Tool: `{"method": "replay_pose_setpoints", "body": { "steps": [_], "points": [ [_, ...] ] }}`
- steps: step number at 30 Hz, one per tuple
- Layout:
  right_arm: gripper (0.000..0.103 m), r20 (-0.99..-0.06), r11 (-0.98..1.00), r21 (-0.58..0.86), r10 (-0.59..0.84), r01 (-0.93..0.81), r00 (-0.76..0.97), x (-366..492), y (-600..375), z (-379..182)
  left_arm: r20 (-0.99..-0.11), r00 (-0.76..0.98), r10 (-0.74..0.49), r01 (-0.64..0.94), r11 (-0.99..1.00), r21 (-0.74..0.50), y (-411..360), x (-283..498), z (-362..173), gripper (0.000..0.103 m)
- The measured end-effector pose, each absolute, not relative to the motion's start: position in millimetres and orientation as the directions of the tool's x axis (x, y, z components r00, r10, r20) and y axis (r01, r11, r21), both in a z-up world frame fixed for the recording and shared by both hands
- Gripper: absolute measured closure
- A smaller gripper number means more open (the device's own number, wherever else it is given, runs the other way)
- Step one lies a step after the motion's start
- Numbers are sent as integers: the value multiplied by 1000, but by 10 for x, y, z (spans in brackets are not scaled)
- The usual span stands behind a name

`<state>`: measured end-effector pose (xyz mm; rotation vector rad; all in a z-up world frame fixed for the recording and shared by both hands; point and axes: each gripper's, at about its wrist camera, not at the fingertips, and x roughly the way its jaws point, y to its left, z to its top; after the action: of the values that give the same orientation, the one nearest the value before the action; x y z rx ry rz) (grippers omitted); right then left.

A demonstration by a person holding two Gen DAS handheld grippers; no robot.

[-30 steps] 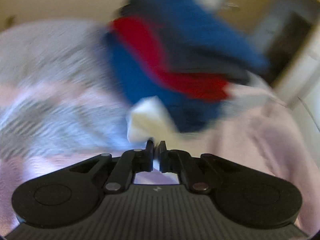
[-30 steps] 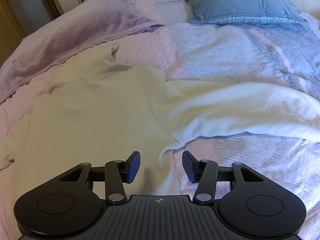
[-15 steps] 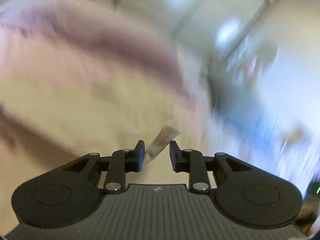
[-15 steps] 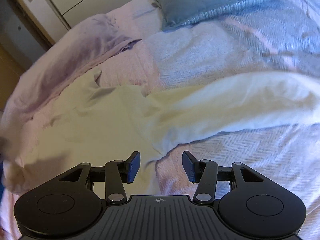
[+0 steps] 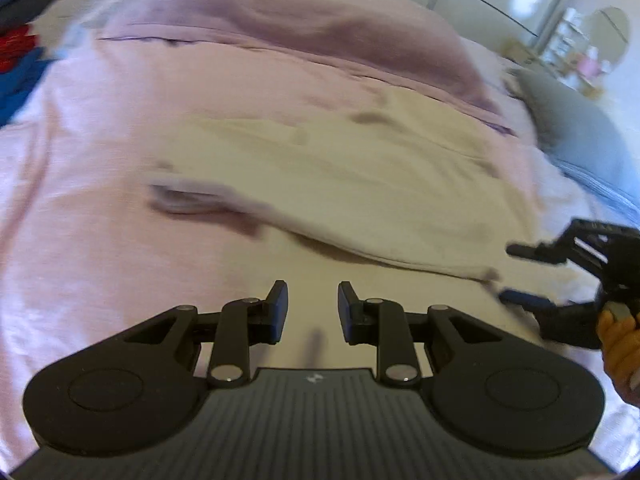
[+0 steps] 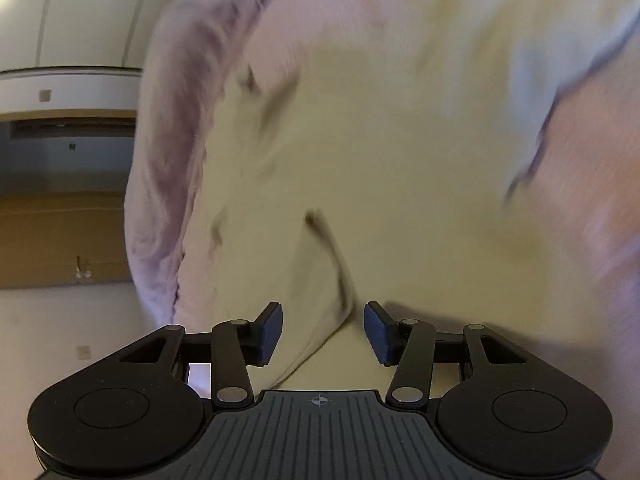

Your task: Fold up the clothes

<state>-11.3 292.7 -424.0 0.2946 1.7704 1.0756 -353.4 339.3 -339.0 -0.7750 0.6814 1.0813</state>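
Observation:
A cream garment [image 5: 340, 184] lies spread on the pink bed cover [image 5: 100, 240], one folded edge running towards the lower right. My left gripper [image 5: 313, 312] hovers open over the garment's near part, nothing between its fingers. At the right edge of the left wrist view my right gripper [image 5: 507, 272] points at the garment's corner, a hand [image 5: 616, 336] behind it. In the right wrist view, my right gripper [image 6: 323, 328] is open, and a raised fold of the cream garment [image 6: 400, 140] runs down between its pads without being pinched.
A stack of folded blue, grey and red clothes [image 5: 20, 20] sits at the bed's far left. A purple duvet [image 5: 280, 28] is bunched along the far side, with a grey pillow [image 5: 580, 128] at the right. Wardrobe doors [image 6: 60, 12] and floor lie past the bed's edge.
My left gripper has left the folded stack, opened, and swung across to the cream garment. My right gripper has rolled and dropped closer to the garment's fold, still open.

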Motion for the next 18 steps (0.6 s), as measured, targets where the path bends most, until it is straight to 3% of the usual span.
{"method": "replay_pose_setpoints", "body": {
  "steps": [4,5,6,9,15,18],
  "points": [
    [55,-658,604,748,619,-277,-428,-243,3112,-4303,-809,282,517,-958,196,-208,3543,-3717,-3474,80],
    [67,-668,609,740,618,-285,-415,-268,3167,-4311,-810,275,518,-961,176,-214,3582,-3752,-3496,80],
    [97,-664,581,747,634,-322,-396,-294,3214,-4252,-812,269,519,-963,155,-220,3621,-3785,-3518,79],
    [99,-611,437,768,721,-468,-328,-365,3327,-3926,-811,250,529,-967,91,-240,3752,-3835,-3566,76],
    [99,-331,159,777,926,-609,-181,-124,3251,-2890,-780,318,539,-933,30,-360,3972,-3840,-3616,70],
    [99,-325,173,758,936,-628,-135,69,3220,-2743,-772,338,537,-927,49,-372,4055,-3739,-3674,68]
  ]
}}
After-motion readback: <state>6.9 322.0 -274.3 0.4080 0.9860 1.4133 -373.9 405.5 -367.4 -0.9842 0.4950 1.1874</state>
